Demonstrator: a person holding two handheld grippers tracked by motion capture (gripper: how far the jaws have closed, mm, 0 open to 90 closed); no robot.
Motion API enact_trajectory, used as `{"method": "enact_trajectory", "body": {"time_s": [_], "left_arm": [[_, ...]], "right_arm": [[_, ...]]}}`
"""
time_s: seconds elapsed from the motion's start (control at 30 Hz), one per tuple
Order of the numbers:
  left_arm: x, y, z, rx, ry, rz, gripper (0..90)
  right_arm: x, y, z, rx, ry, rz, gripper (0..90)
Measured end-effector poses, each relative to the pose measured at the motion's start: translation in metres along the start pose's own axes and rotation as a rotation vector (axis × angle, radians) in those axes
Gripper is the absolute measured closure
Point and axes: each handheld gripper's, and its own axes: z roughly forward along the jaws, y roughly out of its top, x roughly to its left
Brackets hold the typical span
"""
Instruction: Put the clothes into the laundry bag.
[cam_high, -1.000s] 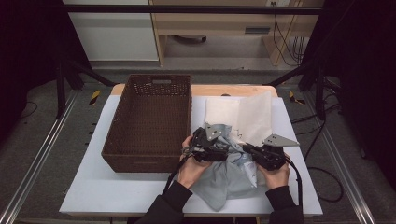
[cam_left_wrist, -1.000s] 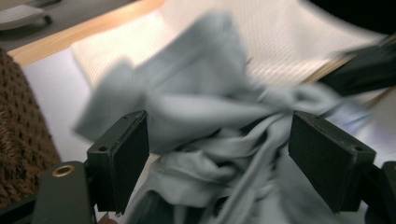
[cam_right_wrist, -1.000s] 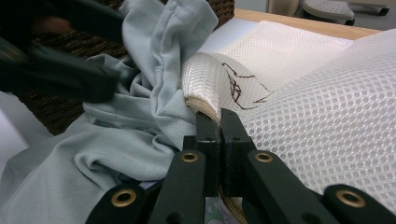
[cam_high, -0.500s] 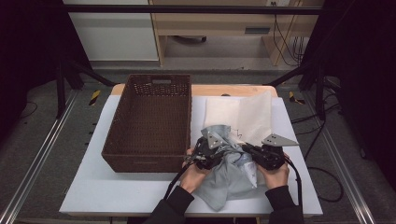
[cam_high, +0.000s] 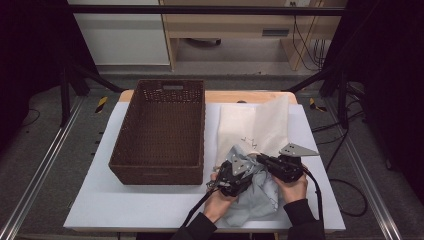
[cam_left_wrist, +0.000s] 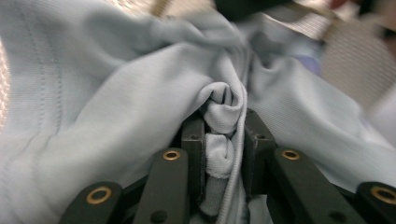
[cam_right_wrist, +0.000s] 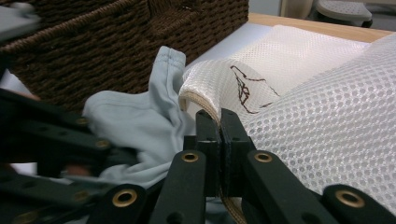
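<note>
We have the left gripper (cam_high: 239, 176) closed on a bunched fold of the pale blue garment (cam_high: 257, 197); its jaws have just been closing, and in the left gripper view the cloth (cam_left_wrist: 224, 116) is squeezed tight between the pads. Our right gripper (cam_high: 272, 164) is clamped shut on the hem of the white mesh bag (cam_high: 255, 127), whose edge (cam_right_wrist: 205, 100) runs up out of the jaws in the right gripper view. The garment lies crumpled at the near edge of the table (cam_high: 100, 210), just right of the basket (cam_high: 160, 130) and touching the bag's near end. The bag stretches away from us, so its mouth sits just beyond the left gripper. We judge the next move turns on pushing the cloth forward into that opening.
</note>
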Motion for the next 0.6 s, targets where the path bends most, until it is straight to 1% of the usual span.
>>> {"method": "enact_trajectory", "body": {"time_s": [0.03, 0.1, 0.17, 0.2, 0.27, 0.3, 0.33, 0.4, 0.47, 0.5, 0.53, 0.57, 0.6], "left_arm": [[0.002, 0.002, 0.004, -0.005, 0.027, -0.013, 74.3], [0.007, 0.006, 0.012, -0.022, 0.05, -0.073, 74.3], [0.012, 0.01, 0.018, -0.042, 0.082, -0.105, 74.3], [0.012, 0.012, 0.02, -0.044, 0.103, -0.095, 74.3], [0.009, 0.014, 0.025, -0.062, 0.164, -0.04, 73.8], [0.009, 0.014, 0.028, -0.066, 0.169, -0.035, 73.0], [0.01, 0.013, 0.029, -0.068, 0.153, -0.042, 72.0], [0.014, 0.011, 0.025, -0.084, 0.087, -0.046, 69.0], [0.02, 0.007, 0.011, -0.104, 0.013, -0.045, 63.5], [0.023, 0.005, 0.003, -0.11, -0.011, -0.053, 59.7], [0.026, 0.003, -0.006, -0.117, -0.026, -0.059, 56.3], [0.028, 0.002, -0.015, -0.128, -0.028, -0.048, 54.7], [0.03, 0.001, -0.023, -0.14, -0.018, -0.038, 53.8]], "right_arm": [[0.0, 0.0, -0.001, -0.003, 0.006, -0.002, 88.7], [0.001, 0.0, -0.002, -0.012, 0.016, -0.003, 88.7], [0.001, 0.001, -0.003, -0.018, 0.028, -0.007, 88.7], [0.002, 0.001, -0.004, -0.023, 0.03, -0.005, 88.7], [0.002, 0.001, -0.004, -0.026, 0.032, -0.004, 88.7], [0.002, 0.001, -0.005, -0.029, 0.031, -0.006, 88.7], [0.001, 0.001, -0.005, -0.032, 0.028, -0.004, 88.6], [0.0, 0.001, -0.006, -0.026, 0.016, -0.008, 88.5], [-0.001, 0.0, -0.007, -0.017, -0.01, -0.021, 88.4], [-0.001, 0.0, -0.007, -0.008, -0.026, -0.032, 88.4], [-0.001, 0.0, -0.006, -0.001, -0.036, -0.039, 88.4], [-0.001, 0.0, -0.006, 0.005, -0.052, -0.046, 88.4], [-0.001, -0.001, -0.005, 0.011, -0.062, -0.047, 88.4]]}}
